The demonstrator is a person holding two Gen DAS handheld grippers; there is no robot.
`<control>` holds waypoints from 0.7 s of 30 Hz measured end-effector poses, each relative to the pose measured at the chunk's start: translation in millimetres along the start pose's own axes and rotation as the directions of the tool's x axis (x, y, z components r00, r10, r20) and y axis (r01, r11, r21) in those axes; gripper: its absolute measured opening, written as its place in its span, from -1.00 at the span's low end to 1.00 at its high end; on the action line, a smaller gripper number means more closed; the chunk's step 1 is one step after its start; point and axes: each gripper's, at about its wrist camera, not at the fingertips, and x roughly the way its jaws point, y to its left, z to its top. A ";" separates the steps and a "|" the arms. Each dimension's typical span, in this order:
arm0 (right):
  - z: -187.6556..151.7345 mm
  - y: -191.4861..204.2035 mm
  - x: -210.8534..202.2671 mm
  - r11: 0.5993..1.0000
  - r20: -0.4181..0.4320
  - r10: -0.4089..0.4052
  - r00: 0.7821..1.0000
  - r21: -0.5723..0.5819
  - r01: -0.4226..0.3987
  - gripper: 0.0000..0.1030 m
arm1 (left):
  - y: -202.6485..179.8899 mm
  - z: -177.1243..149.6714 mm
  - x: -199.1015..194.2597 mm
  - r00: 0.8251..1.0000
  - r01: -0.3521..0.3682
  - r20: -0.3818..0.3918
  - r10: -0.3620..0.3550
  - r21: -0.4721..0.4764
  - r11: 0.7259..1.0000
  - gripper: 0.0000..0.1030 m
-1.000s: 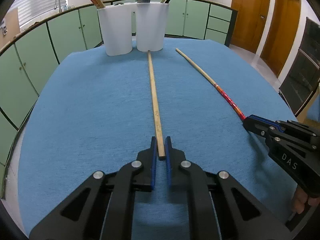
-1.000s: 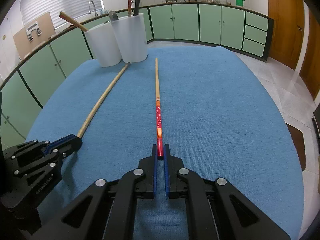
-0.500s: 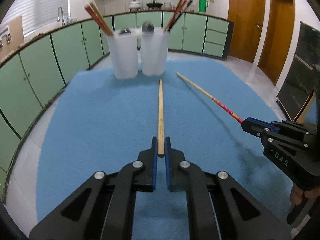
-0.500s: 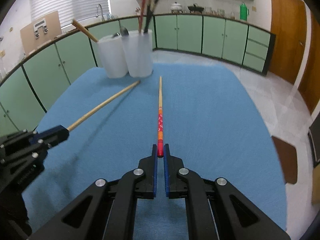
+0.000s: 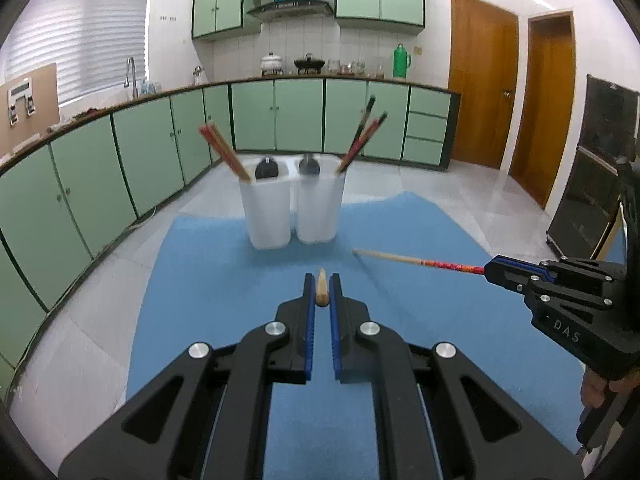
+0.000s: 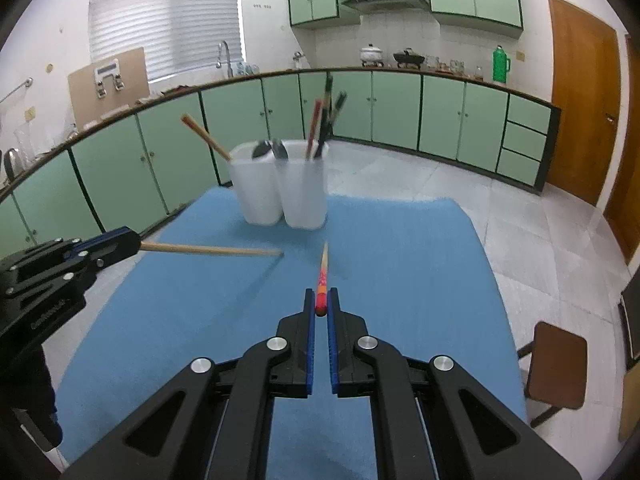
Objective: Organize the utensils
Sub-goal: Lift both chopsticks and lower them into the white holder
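Both hands are holding their loads clear of the blue cloth: the left gripper is clamped on the butt of a plain wooden chopstick, and the right gripper is pinching the red patterned end of a painted chopstick. Each stick is jutting forward in the air, tips aimed toward the two white holders standing side by side at the far end of the cloth. To do this well, I'd say each tip needs raising above a holder's rim, then tilting down so the stick slides in rather than knocking the lip; these tubs look light and could tip. The left holder is carrying wooden sticks and a dark spoon, the right holder red and dark ones, so matching seems the idea. The two free tips are sitting near each other, so they could cross if both hands converge. There is open cloth all around the holders, with the table edge just behind them.
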 end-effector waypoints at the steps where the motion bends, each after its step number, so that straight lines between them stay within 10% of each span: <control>1: 5.4 -0.5 -2.2 1.000 0.003 0.012 1.000 0.005 -0.012 -0.89 | 0.3 3.3 -2.2 1.000 0.003 0.007 -0.003 0.003 1.000 -0.89; 21: 102.7 14.6 -13.7 0.979 -0.013 0.182 0.983 -0.096 -0.182 -0.89 | 3.0 59.5 -21.7 0.991 0.027 0.127 -0.037 0.079 0.997 -0.89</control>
